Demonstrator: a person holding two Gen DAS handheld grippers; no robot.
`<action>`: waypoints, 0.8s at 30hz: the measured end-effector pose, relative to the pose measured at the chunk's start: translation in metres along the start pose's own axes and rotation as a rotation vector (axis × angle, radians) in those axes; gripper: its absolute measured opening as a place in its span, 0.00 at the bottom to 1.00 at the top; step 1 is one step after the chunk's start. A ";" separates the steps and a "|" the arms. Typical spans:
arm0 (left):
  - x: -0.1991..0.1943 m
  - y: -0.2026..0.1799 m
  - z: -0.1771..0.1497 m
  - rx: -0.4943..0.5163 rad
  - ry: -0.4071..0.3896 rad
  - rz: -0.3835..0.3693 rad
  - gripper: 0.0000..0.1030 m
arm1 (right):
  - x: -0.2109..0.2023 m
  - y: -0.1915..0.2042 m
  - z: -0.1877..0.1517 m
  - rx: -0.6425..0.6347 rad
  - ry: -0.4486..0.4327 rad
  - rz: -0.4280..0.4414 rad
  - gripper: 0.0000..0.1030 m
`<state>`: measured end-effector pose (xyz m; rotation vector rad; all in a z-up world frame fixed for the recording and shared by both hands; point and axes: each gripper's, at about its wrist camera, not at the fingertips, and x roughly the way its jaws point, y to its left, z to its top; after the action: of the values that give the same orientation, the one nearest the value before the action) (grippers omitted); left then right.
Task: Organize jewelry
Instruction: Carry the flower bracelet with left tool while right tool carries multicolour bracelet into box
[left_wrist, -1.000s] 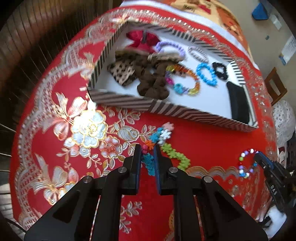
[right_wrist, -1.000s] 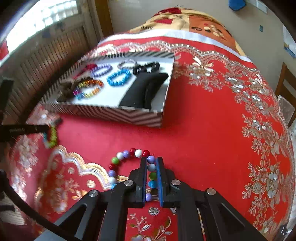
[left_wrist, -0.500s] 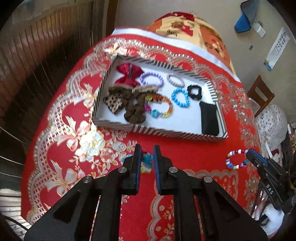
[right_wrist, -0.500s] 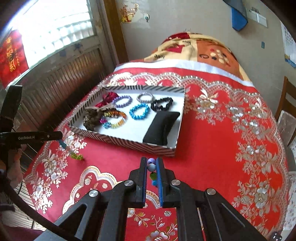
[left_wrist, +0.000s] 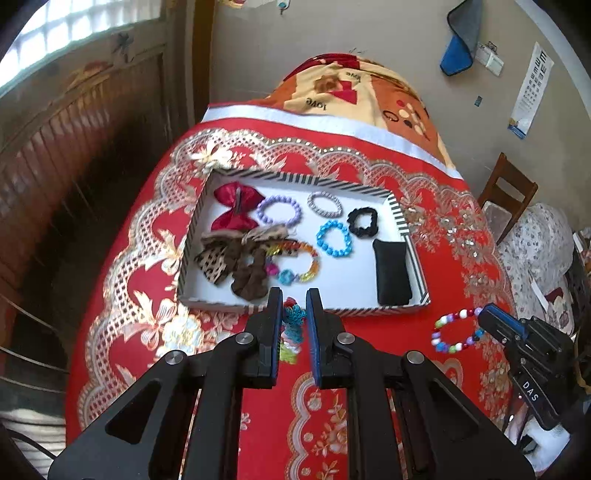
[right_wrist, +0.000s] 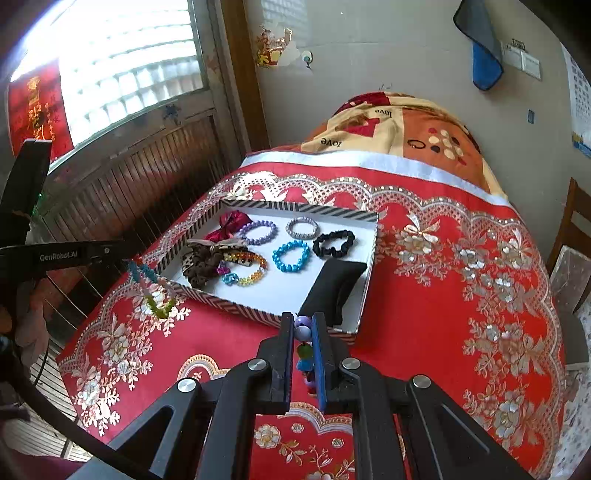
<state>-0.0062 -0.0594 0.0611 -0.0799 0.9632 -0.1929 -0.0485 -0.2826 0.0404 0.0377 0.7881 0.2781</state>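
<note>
Two bracelets were the business here, and both were up off the cloth. The teal-and-green flower-bead bracelet (left_wrist: 291, 325) hung pinched in the left gripper (left_wrist: 294, 306), its jaws nearly together on the strand, dangling over the red embroidered tablecloth (left_wrist: 369, 339) just short of the tray's near wall. From the right wrist view that same strand drooped in a loop at the left, beside the tray's near corner. The round multicoloured bead bracelet (right_wrist: 304, 343) sat clamped in the right gripper (right_wrist: 303, 328), jaws squeezed on a lilac bead, the rest trailing down between the fingers. It, too, hung above the cloth, just in front of the tray.

Beyond them lay the striped-edge white tray (left_wrist: 402, 221), already holding a red bow (left_wrist: 234, 206), a lilac bead bracelet (left_wrist: 279, 210), a silver bracelet (left_wrist: 324, 204), a blue bead bracelet (left_wrist: 333, 238), a black scrunchie (left_wrist: 362, 221), a rainbow bracelet (left_wrist: 295, 262), a leopard-print bow (left_wrist: 218, 258) and a black cushion (left_wrist: 391, 273). A patterned blanket (left_wrist: 369, 92) covered the far end.
</note>
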 end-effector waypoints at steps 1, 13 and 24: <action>0.000 -0.002 0.002 0.004 -0.002 0.000 0.11 | 0.000 0.000 0.002 0.000 -0.002 -0.001 0.08; 0.014 -0.017 0.021 0.054 0.002 -0.001 0.11 | 0.016 0.000 0.013 0.000 0.018 -0.001 0.08; 0.045 -0.037 0.041 0.083 0.027 -0.019 0.11 | 0.035 -0.003 0.031 0.021 0.029 0.001 0.08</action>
<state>0.0478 -0.1054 0.0539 -0.0103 0.9809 -0.2522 -0.0019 -0.2740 0.0375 0.0542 0.8196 0.2716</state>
